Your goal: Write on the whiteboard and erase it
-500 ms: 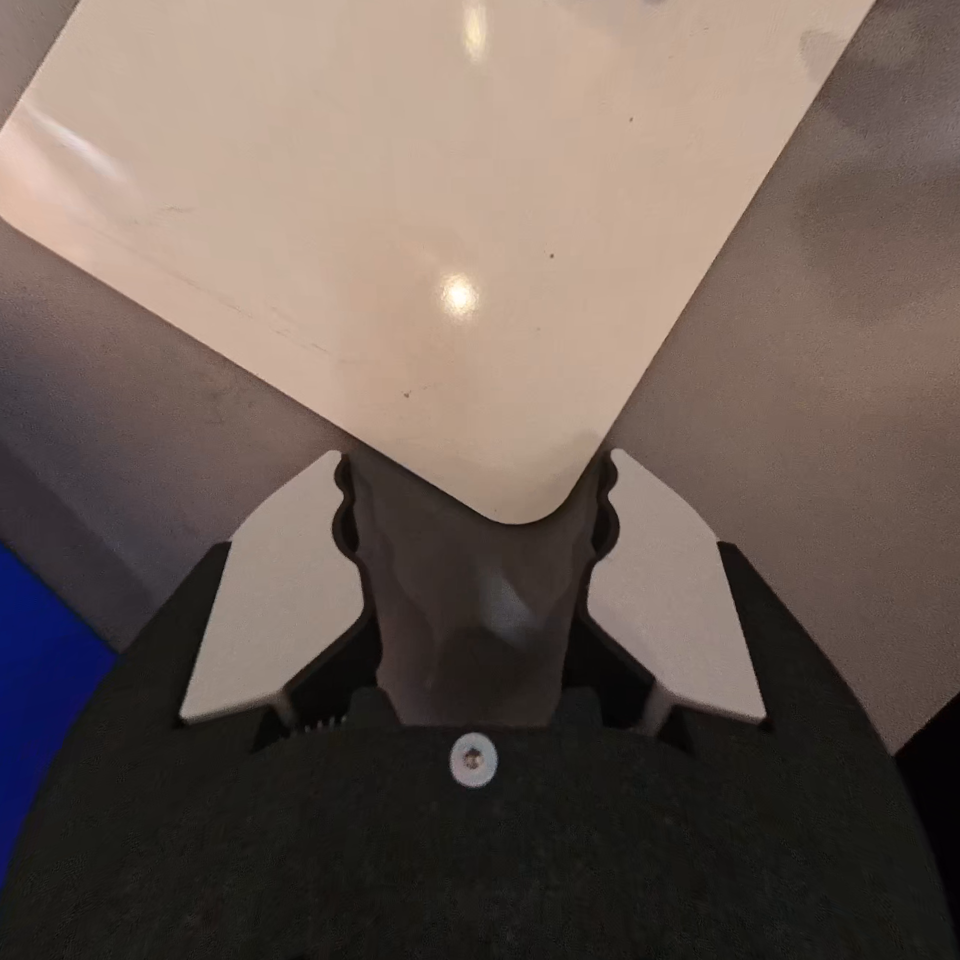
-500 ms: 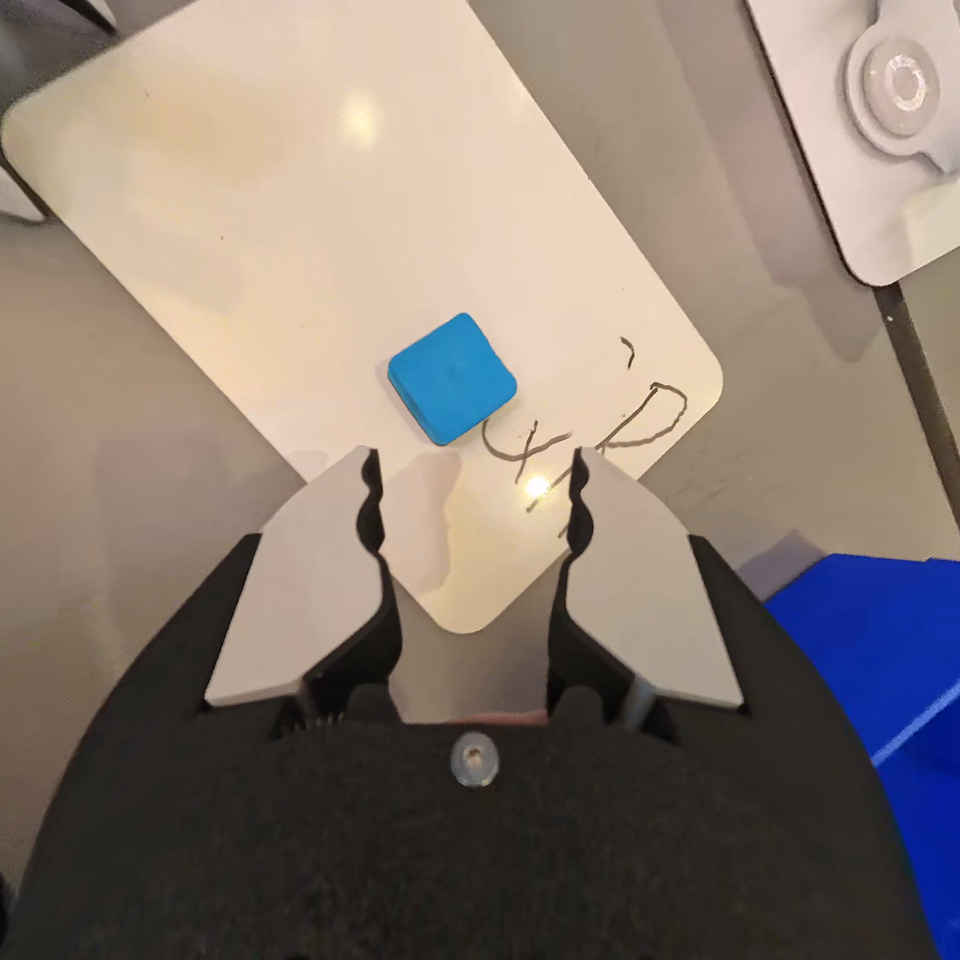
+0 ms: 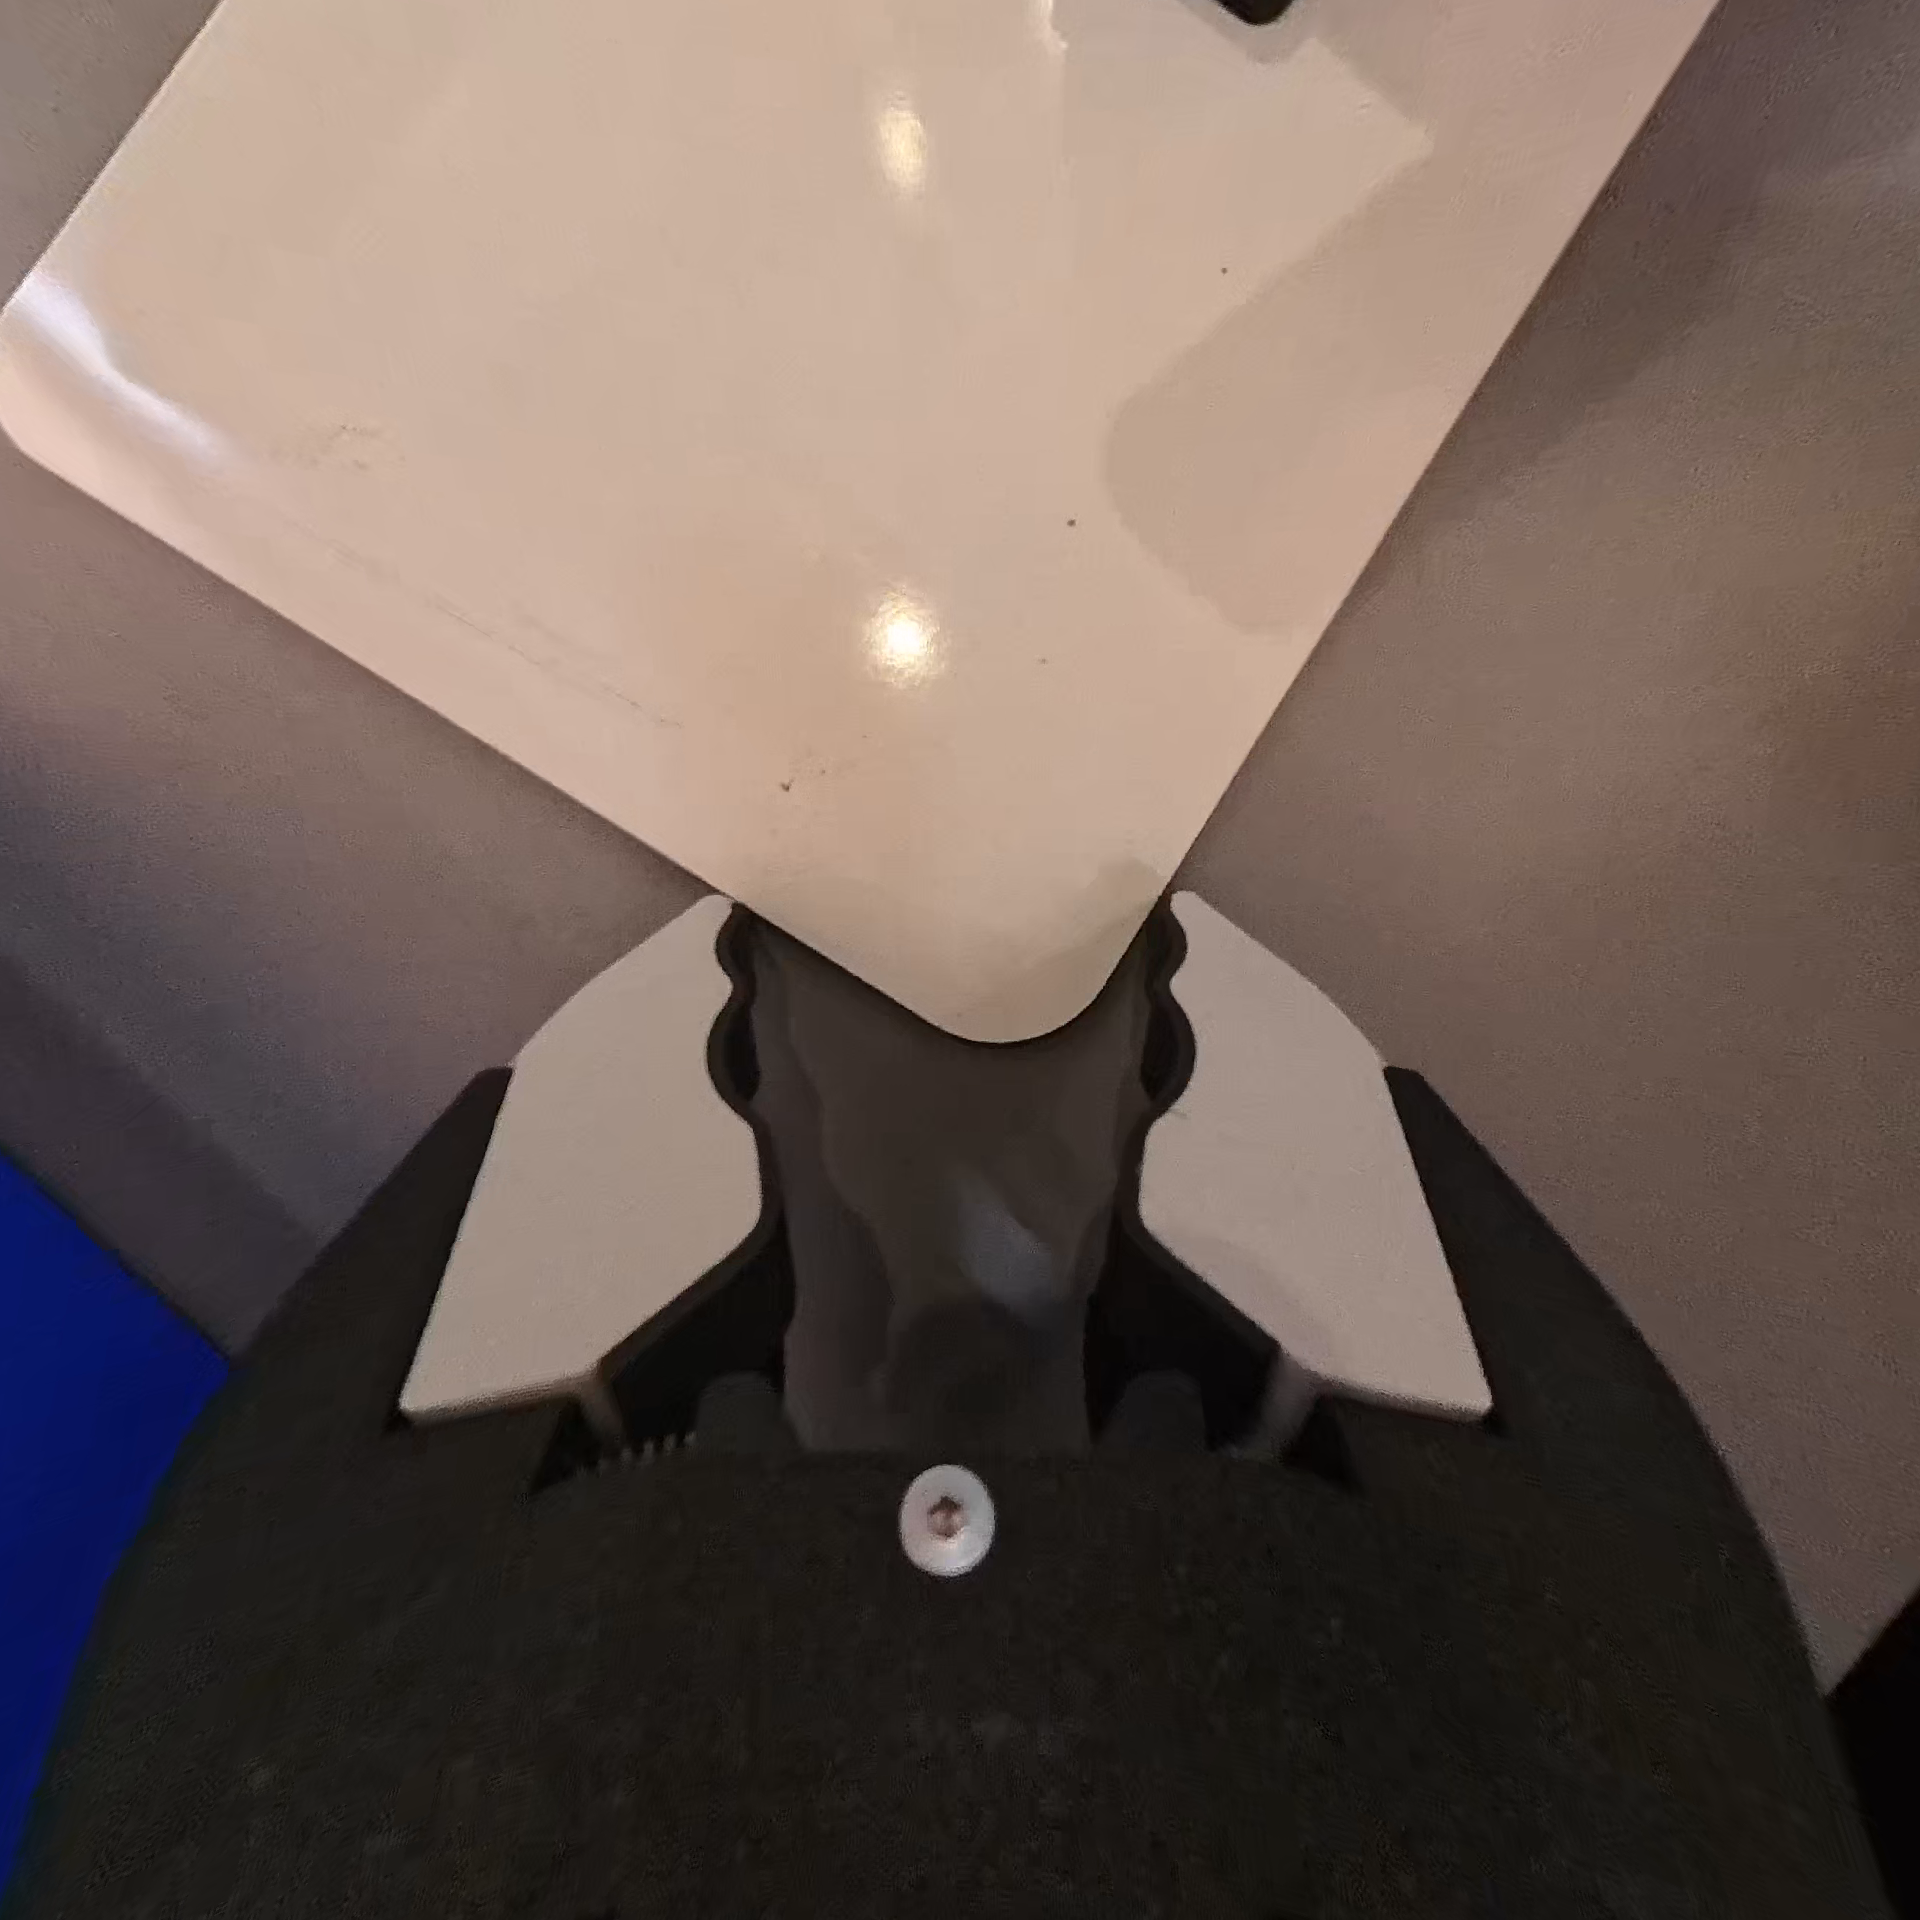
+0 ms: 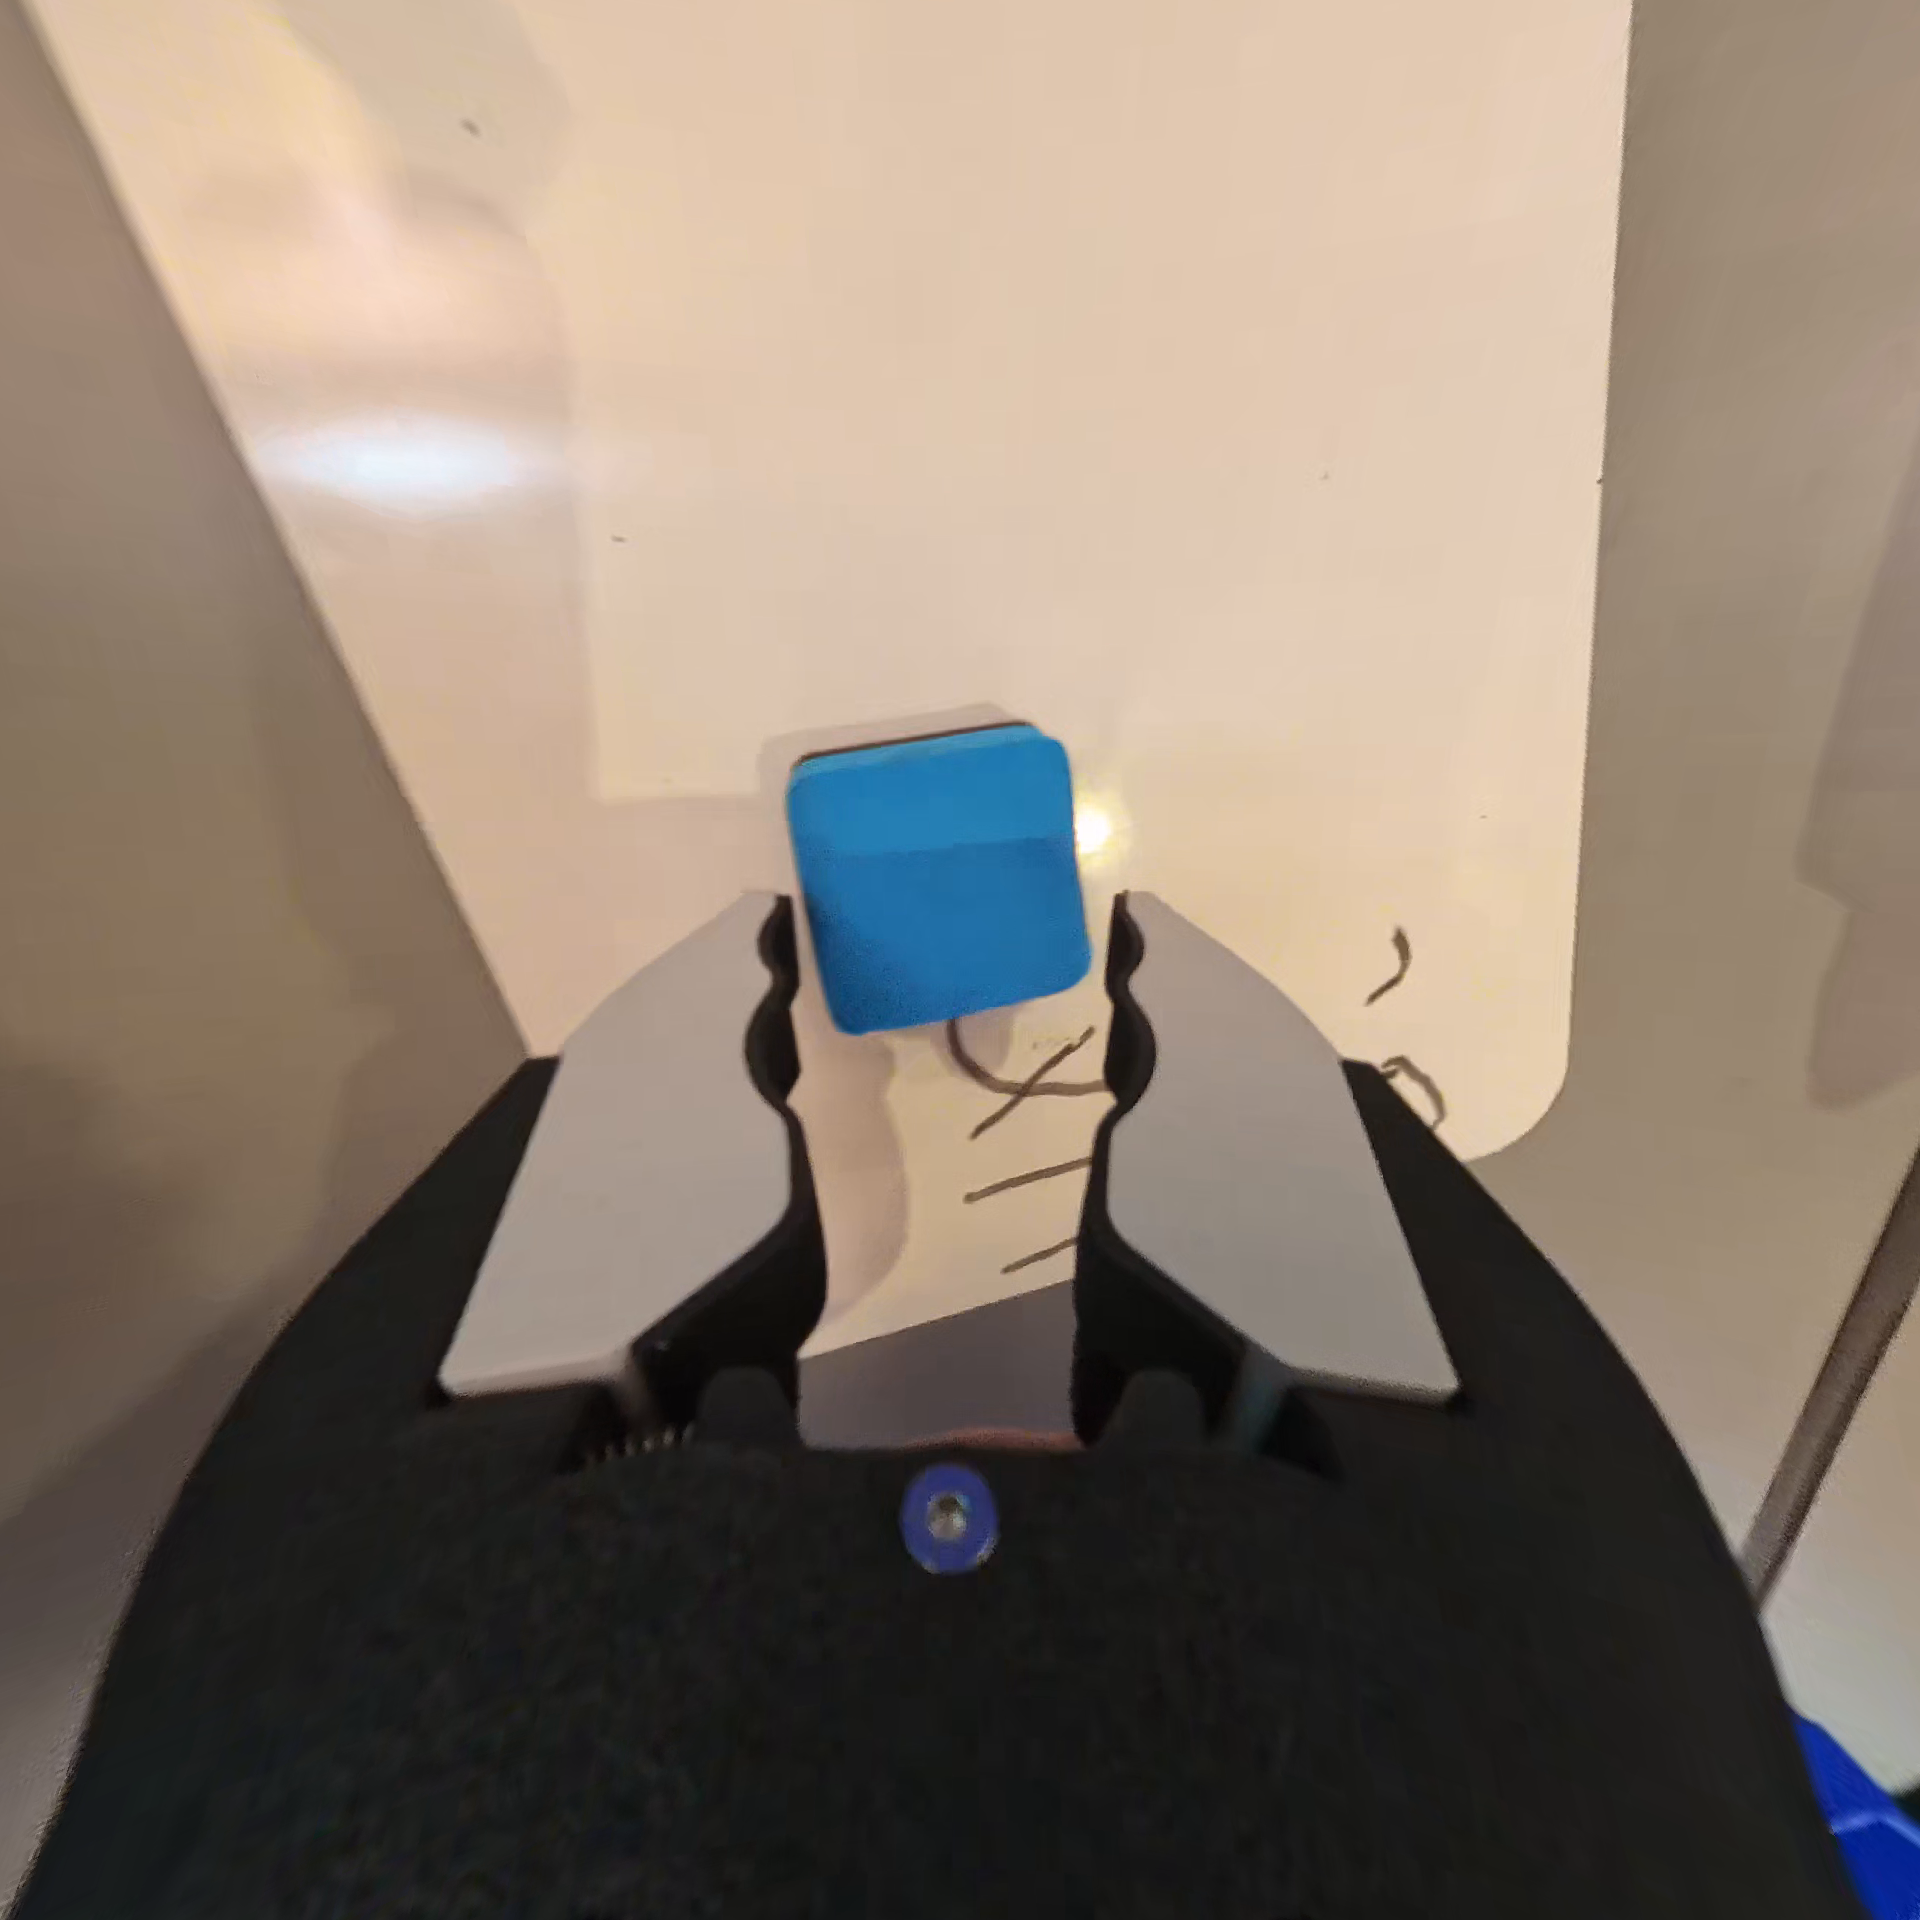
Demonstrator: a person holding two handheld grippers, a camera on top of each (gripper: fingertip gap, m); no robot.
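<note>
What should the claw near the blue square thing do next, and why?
Probably the right gripper should slide a little farther forward and then shut on the blue square foam eraser. Its jaws are open and the eraser lies just past the fingertips, not yet gripped, on the white whiteboard. The dark marker scribbles beside it are still unerased.

Warm, dim overhead lighting. Two glare spots reflect on the whiteboard [image 3: 727, 416]. Soft shadows fall on the desk [image 3: 1662, 727]. Right wrist view shows motion blur; wide-angle distortion bends edges.
</note>
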